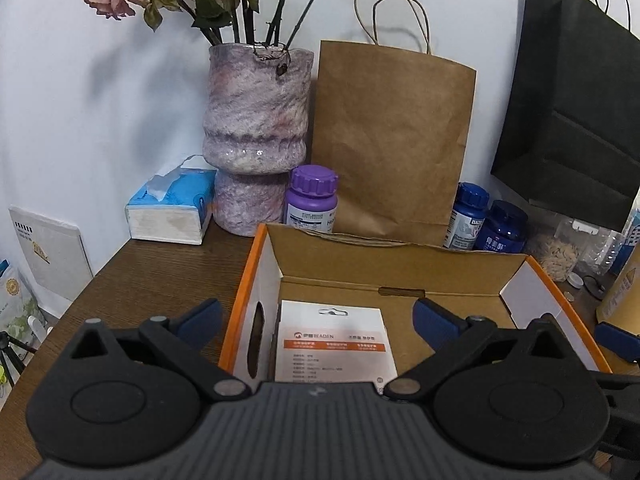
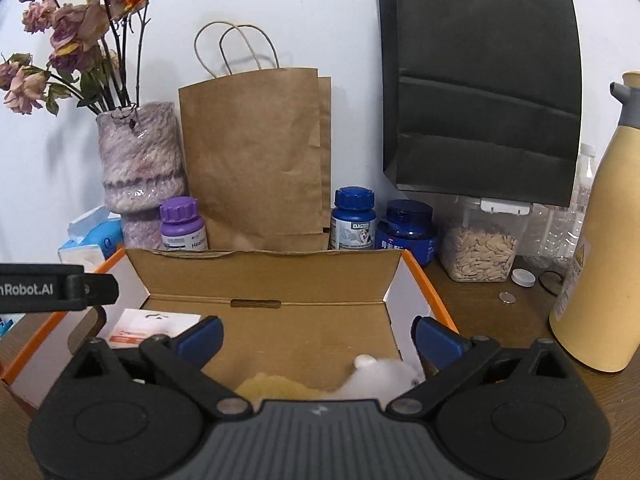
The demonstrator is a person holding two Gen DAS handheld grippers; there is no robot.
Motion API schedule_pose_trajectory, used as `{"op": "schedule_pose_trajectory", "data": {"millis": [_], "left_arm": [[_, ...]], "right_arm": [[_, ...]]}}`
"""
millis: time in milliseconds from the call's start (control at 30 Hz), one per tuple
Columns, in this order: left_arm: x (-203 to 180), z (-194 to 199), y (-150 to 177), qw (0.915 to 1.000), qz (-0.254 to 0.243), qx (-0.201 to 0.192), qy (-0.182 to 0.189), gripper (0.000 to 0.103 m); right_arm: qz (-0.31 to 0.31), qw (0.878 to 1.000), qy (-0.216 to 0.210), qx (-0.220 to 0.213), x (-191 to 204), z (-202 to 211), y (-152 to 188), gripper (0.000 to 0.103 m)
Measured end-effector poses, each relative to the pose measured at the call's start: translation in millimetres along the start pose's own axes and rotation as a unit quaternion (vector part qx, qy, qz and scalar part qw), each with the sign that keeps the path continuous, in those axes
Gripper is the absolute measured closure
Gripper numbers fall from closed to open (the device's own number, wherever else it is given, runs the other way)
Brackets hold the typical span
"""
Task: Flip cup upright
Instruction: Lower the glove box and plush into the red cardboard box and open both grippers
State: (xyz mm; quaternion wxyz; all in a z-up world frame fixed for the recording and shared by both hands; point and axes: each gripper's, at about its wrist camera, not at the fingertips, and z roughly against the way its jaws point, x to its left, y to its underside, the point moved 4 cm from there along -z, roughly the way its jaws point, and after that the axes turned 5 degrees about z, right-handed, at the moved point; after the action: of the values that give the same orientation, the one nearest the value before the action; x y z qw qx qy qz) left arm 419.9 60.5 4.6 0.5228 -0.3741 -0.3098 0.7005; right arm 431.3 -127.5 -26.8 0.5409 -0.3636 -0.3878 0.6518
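Left wrist view had the left gripper [image 1: 316, 314] spread wide with nothing between its blue pads [image 1: 202, 314], hanging over the near edge of the orange-trimmed cardboard box [image 1: 240, 280], above a white product carton [image 1: 332, 340] lying in it. Right wrist view showed the right gripper [image 2: 318, 338] equally wide and empty over the same box, with a white fluffy item [image 2: 380, 376] and a yellowish one [image 2: 276, 388] just below it; I couldn't tell what either was. No cup was identifiable in either view, so its location was unknown, possibly hidden under a gripper body or outside both views. Main risk, in my judgement: closing on the wrong object because the target wasn't confirmed. Second: both grippers sat close together over one box, so the fingers could foul each other or catch the box wall. Third: a wide sweep could knock the purple-capped bottle [image 1: 314, 200], the blue-capped bottles [image 2: 354, 220] or the tall tan bottle [image 2: 596, 240] nearby.
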Motion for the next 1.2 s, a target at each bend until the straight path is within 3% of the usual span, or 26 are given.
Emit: {"op": "schedule_pose_trajectory", "data": {"millis": [767,1200], "left_arm": [[7,62,-4,0.9991,0.012,-0.033,0.026,0.000],[23,121,15,0.9985,0.009,-0.041,0.034,0.000]], "right_arm": [[0.018,0.999,-0.018,-0.030,8,43,-3,0.000],[0.033,0.996,-0.044,-0.069,21,118,5,0.000]]}}
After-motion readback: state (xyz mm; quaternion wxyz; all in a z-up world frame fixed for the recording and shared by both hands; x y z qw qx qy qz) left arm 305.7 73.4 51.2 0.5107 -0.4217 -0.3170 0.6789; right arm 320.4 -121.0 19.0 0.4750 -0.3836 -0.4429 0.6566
